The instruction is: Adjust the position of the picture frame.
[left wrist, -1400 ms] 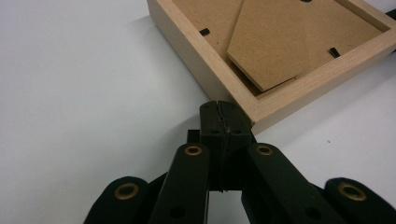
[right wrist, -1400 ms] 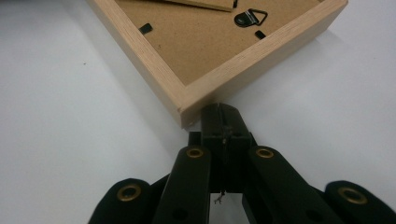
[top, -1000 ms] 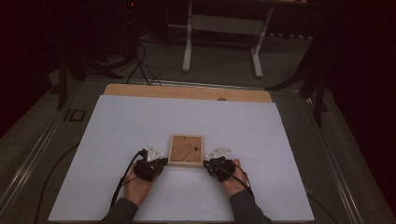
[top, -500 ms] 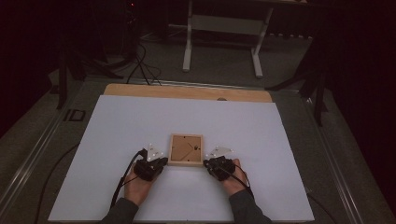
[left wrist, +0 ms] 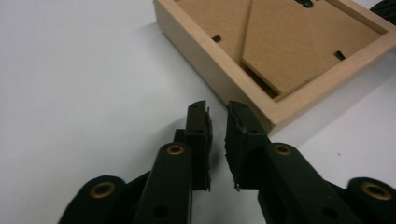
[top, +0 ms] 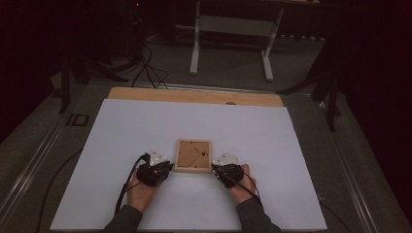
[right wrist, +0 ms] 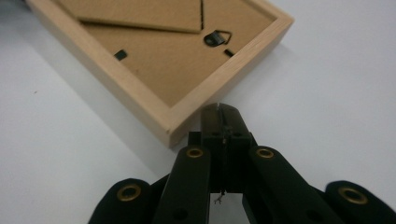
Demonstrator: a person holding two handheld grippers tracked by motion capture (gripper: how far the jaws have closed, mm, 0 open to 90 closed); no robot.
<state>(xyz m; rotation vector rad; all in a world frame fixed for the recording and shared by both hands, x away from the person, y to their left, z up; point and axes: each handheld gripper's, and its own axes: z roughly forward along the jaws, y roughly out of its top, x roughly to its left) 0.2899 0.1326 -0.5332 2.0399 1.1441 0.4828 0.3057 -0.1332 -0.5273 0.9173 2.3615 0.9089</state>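
Jaws of left gripper just parting, right gripper together; wooden frame face-down between

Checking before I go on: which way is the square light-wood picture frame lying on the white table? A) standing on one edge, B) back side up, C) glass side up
B: the square light-wood picture frame lies flat, brown backing board and metal hanger facing up.

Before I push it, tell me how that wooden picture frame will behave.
The wooden picture frame lies flat, face down on the smooth white sheet, so it should slide, not tip. Its thick wood rim looks stiff. The thin backing board and small hanger seem delicate; any glass beneath is hidden.
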